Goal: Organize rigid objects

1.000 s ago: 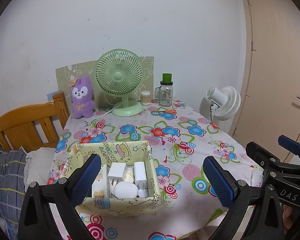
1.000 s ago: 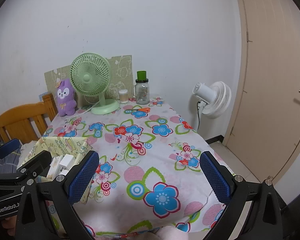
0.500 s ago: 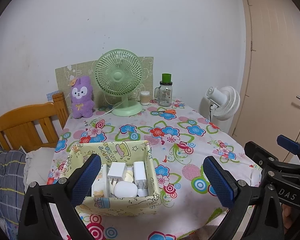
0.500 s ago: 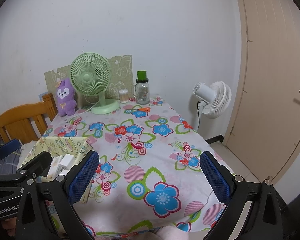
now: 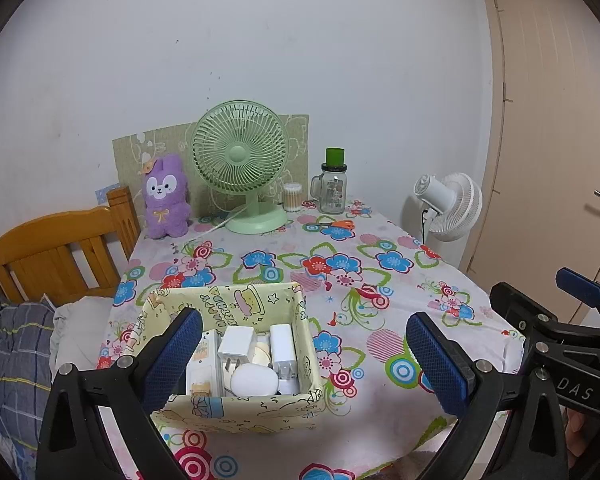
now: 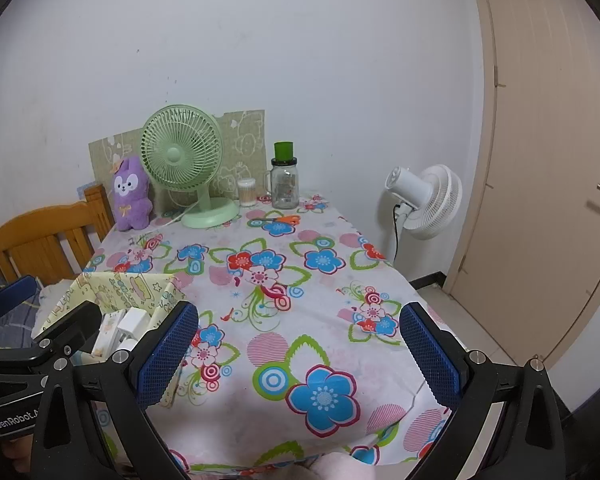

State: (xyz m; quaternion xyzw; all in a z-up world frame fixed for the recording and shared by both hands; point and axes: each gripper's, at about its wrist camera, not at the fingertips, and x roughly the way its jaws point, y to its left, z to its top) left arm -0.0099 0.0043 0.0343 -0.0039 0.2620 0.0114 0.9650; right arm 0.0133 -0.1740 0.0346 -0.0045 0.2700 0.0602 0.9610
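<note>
Black gripper [image 5: 304, 356], blue ribbed pads [image 5: 436, 360]

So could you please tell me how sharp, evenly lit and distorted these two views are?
Left wrist view: soft, even light, sharp on the storage box, with the door bowed by the fisheye lens. Right wrist view: equally sharp, no glare on the glass jar, dark corners.

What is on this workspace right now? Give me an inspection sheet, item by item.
Surface: table under a floral cloth.
Job's things: yellow box holding white chargers and other small white items.
Clutter: green fan, purple plush, glass jar, cotton swab tub, orange scissors.
Grippers: left gripper and right gripper both open, empty.
Cables: fan cord on the cloth.
Surroundings: white floor fan, door, wooden headboard.
</note>
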